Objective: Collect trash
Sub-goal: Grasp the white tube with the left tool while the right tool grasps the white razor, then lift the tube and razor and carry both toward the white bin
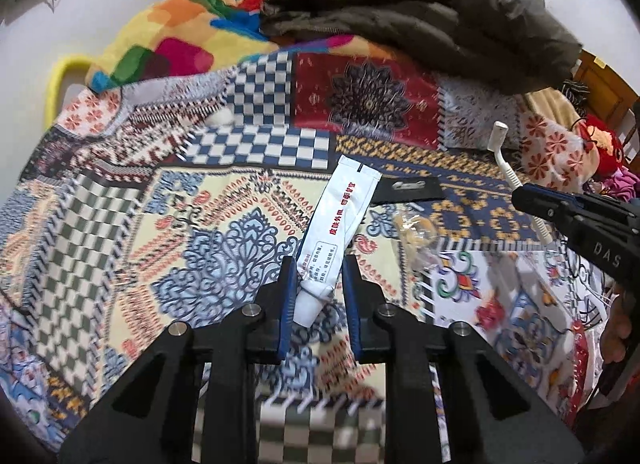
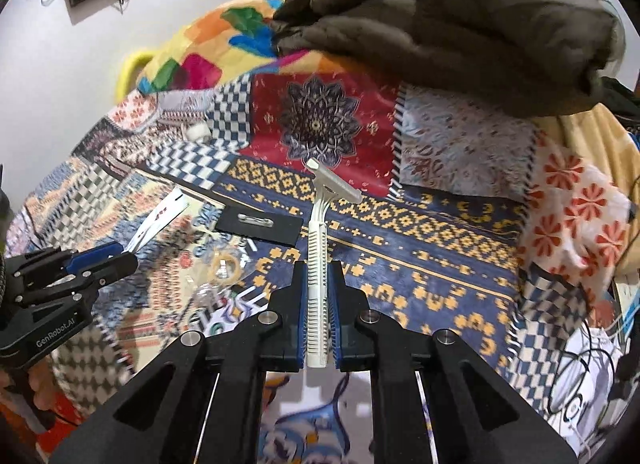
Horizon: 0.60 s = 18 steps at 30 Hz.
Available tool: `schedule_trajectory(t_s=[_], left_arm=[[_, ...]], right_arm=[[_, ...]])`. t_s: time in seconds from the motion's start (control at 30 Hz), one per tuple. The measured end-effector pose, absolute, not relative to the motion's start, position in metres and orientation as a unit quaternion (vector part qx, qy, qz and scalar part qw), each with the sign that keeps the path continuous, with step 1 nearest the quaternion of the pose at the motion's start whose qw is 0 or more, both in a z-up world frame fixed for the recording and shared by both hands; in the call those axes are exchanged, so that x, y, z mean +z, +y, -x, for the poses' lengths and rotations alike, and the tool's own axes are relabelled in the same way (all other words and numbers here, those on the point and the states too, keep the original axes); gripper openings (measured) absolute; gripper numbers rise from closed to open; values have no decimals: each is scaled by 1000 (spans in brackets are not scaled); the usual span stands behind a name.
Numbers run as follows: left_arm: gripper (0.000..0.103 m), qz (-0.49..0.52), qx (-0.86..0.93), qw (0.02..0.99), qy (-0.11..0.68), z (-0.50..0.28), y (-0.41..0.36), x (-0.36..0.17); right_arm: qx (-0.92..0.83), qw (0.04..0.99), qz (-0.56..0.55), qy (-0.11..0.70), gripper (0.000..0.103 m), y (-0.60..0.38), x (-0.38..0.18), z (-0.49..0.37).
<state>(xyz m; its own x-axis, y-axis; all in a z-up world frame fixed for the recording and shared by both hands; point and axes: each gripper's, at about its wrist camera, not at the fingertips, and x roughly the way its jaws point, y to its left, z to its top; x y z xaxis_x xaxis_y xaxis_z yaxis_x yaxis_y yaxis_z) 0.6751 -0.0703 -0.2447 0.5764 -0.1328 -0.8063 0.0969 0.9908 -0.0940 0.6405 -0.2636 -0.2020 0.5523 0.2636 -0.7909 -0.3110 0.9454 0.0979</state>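
Left wrist view shows my left gripper point(image 1: 320, 264) closed on the neck end of a white tube point(image 1: 338, 224), pads pressing its sides just above the cap. The tube's long axis runs away from me, crimped tail leaning up and to the right, cap toward the camera, and it looks clear of the blanket point(image 1: 120, 224). In the right wrist view my right gripper point(image 2: 318, 292) is nearly shut on the ribbed handle of a white razor point(image 2: 320, 232); its axis points straight out along the fingers, with the blade head at the far end, turned crosswise.

I judge both pieces picked and the step in hand to be carrying them off. No bin shows in either view, so next I need to find one and hold both grips firm on the way. A black card point(image 2: 260, 226) and a clear wrapper point(image 2: 222, 268) lie on the blanket between the grippers, for a later pass.
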Motion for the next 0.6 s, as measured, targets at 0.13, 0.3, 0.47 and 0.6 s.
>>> schedule_trajectory(t_s=[0.13,0.3,0.47,0.6], left_arm=[[22,16,-66,898,435,-651,-70,-211],[22,18,-65,912,405,-613,-65,-162],[22,26,-58,922,381,-572,-55,-120],[22,34,-48,930,363,-532,-42,-90]], right_arm=[[162,888,22,430,9,-265,-175,-623],[161,901,23,402,9,-261,-133,-591],[164,909,17,383,9,-255,-95,-557],[173,917,16,360,9,-253,-63,-523]])
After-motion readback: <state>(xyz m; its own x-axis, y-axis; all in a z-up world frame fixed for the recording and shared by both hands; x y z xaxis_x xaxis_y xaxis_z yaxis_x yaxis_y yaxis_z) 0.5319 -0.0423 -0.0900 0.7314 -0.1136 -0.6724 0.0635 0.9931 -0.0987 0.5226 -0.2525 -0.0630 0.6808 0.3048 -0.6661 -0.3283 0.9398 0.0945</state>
